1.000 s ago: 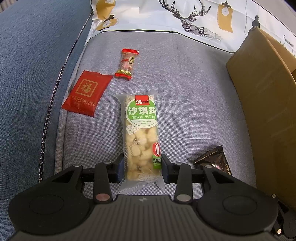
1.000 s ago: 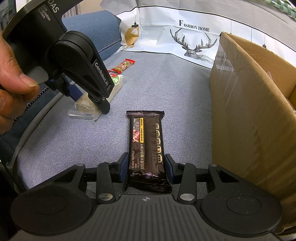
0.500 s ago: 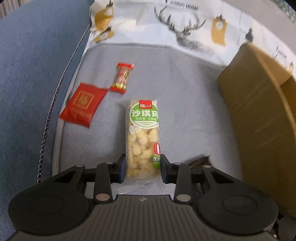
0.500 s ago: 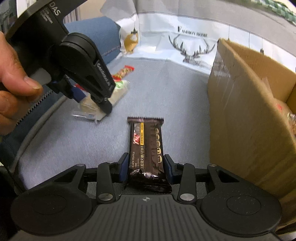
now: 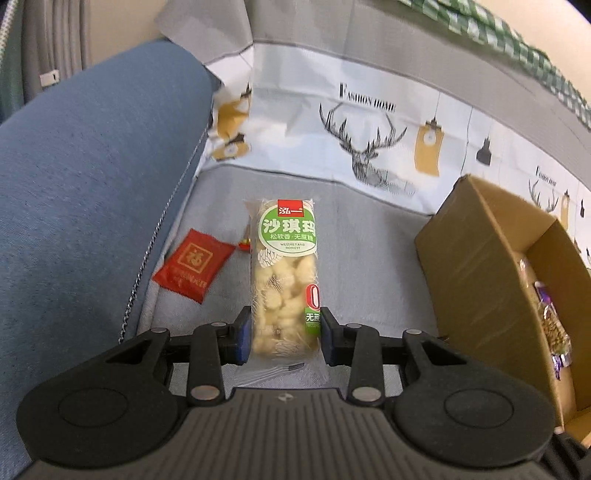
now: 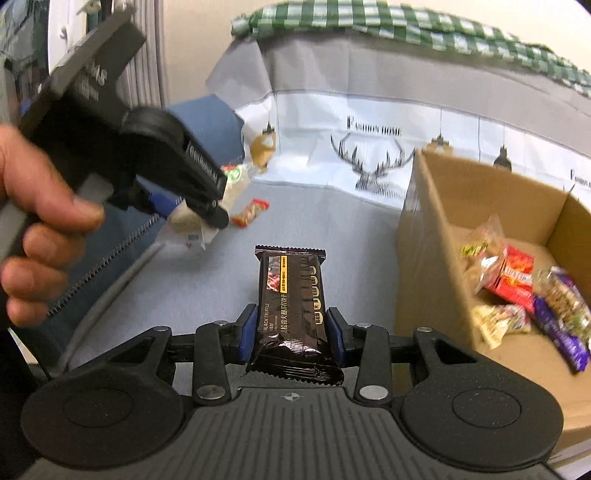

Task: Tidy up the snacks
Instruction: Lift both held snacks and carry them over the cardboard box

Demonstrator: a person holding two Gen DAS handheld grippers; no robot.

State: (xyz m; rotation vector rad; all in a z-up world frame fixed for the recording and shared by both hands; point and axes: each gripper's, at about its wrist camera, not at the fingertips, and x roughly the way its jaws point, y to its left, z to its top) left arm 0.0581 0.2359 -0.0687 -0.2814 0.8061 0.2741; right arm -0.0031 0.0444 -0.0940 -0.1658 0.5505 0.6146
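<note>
step: carrying snacks | my left tool [image 5: 285, 330] clamps the rice bar [image 5: 284, 280], right tool [image 6: 291, 330] clamps the chocolate bar [image 6: 293, 306] | next: swing both over the box [image 6: 424, 258], release

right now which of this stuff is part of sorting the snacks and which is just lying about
Part of the job:
- green-label rice snack, clamped in the left claw
- black truffle bar, clamped in the right claw
- red packet on the seat
- small red candy on the seat
- cardboard box with snacks inside

Just lying about:
- deer-print cover
- green checked cloth
- blue cushion
</note>
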